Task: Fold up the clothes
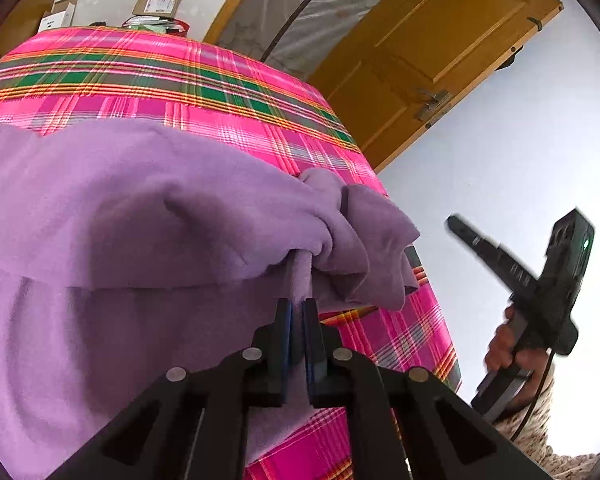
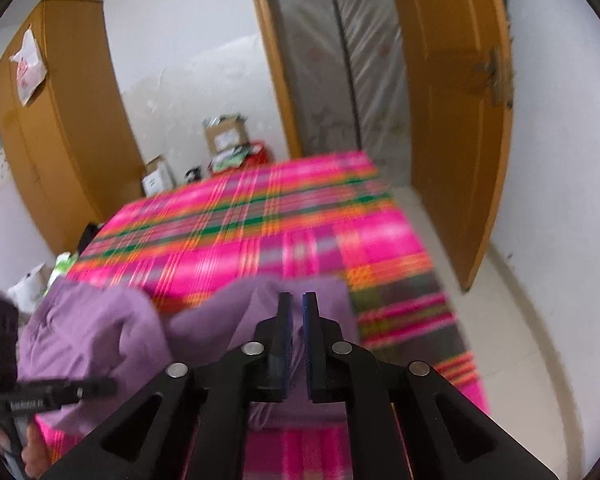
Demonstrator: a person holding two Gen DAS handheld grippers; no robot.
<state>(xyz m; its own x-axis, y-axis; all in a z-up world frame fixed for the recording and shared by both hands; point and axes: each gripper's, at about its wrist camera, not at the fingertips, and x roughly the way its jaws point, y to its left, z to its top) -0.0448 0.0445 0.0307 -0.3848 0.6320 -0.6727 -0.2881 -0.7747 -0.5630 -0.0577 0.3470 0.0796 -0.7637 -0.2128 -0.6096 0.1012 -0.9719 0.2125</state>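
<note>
The purple top (image 1: 112, 200) lies on the pink checked bed cover (image 1: 148, 76), bunched up near the bed's right edge. The left gripper (image 1: 298, 308) is pinching a fold of it tight. The right gripper (image 2: 298, 300) is nearly closed above the cloth; I cannot tell if it holds any. Boxes (image 2: 224, 136) sit past the far edge.

Home bedroom.
Plaid-covered bed (image 2: 260, 232), wardrobe (image 2: 60, 128) at 10 o'clock, wooden door (image 2: 456, 120) at 2 o'clock, boxes (image 2: 224, 136).
</note>
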